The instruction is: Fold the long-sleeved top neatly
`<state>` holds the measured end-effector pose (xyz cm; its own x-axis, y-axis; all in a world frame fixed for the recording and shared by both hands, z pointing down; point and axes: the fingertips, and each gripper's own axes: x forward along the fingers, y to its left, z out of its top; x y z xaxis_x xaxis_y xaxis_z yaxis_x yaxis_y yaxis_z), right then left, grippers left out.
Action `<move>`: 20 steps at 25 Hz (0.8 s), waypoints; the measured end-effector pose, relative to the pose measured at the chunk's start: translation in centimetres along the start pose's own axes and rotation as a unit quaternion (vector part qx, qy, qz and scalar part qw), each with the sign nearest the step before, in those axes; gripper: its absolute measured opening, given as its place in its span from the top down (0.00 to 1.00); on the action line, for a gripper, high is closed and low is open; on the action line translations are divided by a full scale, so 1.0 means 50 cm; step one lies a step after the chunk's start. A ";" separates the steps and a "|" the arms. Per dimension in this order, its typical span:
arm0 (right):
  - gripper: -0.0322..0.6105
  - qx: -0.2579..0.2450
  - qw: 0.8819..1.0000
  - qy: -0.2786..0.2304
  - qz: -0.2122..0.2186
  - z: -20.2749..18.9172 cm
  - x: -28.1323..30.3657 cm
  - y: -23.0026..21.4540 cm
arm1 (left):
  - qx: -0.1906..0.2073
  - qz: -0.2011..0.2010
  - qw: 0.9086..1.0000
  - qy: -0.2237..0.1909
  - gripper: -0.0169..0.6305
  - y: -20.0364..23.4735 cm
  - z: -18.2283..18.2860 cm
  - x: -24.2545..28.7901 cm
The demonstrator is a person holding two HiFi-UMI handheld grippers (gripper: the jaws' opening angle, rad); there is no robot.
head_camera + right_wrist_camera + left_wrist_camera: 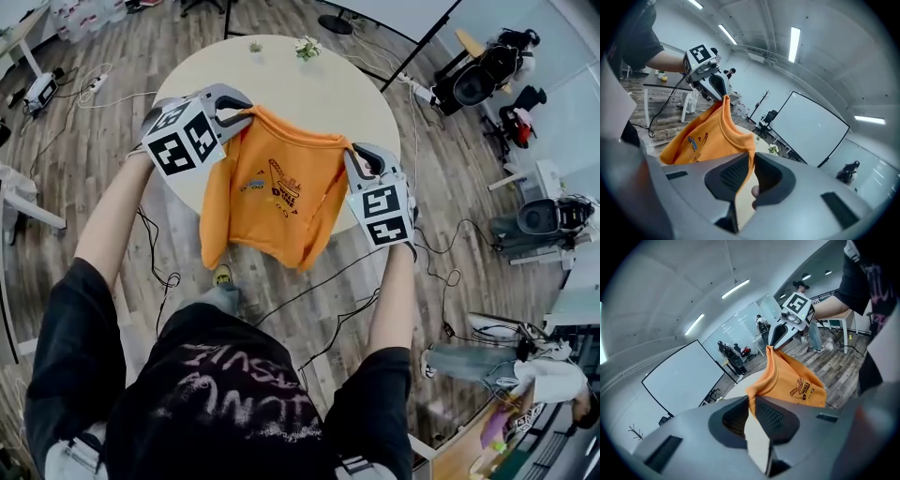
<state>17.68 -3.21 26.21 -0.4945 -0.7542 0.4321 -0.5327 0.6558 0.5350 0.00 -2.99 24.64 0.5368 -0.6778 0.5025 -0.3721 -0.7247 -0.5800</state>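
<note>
Above the near edge of the round pale table (361, 94), an orange long-sleeved top (272, 197) hangs in the air with its printed front facing up toward the person. Its lower edge droops past the table rim over the wooden floor (94, 141). The left gripper (246, 114) pinches one shoulder of the top and the right gripper (352, 155) pinches the other, each pair of jaws pressed onto the fabric. A small plant (307, 47) stands on the table's far side.
</note>
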 end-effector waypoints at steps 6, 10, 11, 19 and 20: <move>0.87 0.003 1.000 0.020 0.002 0.002 0.126 -0.076 | -0.001 -0.019 1.000 0.006 0.89 0.099 -0.060 0.090; 0.94 0.041 0.999 0.002 -0.027 0.006 0.179 -0.136 | -0.003 -0.027 0.999 0.019 0.89 0.141 -0.090 0.140; 0.94 0.059 0.998 -0.003 -0.024 0.006 0.193 -0.146 | -0.005 -0.031 0.999 0.022 0.89 0.147 -0.098 0.156; 0.94 0.111 0.992 0.019 0.052 -0.098 0.351 -0.101 | -0.017 -0.066 0.996 0.063 0.89 0.171 -0.187 0.300; 0.94 0.116 0.991 0.025 0.067 -0.114 0.376 -0.089 | -0.020 -0.071 0.995 0.070 0.89 0.179 -0.202 0.321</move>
<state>14.67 -20.52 36.09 -0.5392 -0.6574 0.5264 -0.6118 0.7353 0.2915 -2.35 -21.60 34.00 0.4770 -0.5763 0.6635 -0.3305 -0.8172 -0.4722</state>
